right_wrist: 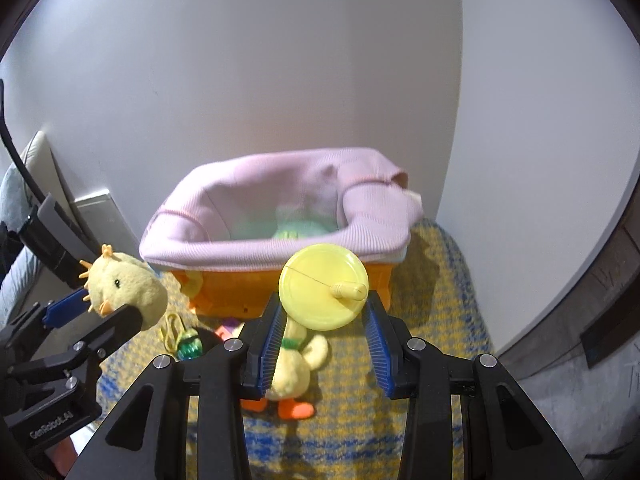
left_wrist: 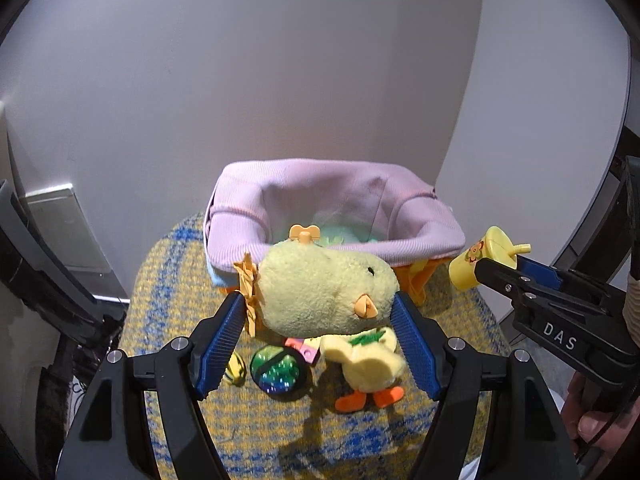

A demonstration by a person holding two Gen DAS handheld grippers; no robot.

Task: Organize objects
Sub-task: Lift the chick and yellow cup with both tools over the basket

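Note:
My left gripper (left_wrist: 320,312) is shut on a yellow plush chick's head (left_wrist: 320,288) and holds it above the seat, in front of the basket. The chick also shows in the right wrist view (right_wrist: 124,284). My right gripper (right_wrist: 324,320) is shut on a yellow toy cup (right_wrist: 324,292) with a lid and straw, also held in front of the basket; it also shows in the left wrist view (left_wrist: 480,260). The orange basket (right_wrist: 248,284) lined with pink cloth (left_wrist: 240,232) stands at the back against the wall. A second plush duck (left_wrist: 368,364) lies on the seat.
A yellow-and-blue woven cushion (left_wrist: 260,432) carries everything. A glittery green ball (left_wrist: 276,368), a small yellow striped toy (left_wrist: 236,368) and a pink block (left_wrist: 308,348) lie in front of the basket. Something green (right_wrist: 296,230) lies inside the basket. White walls close behind.

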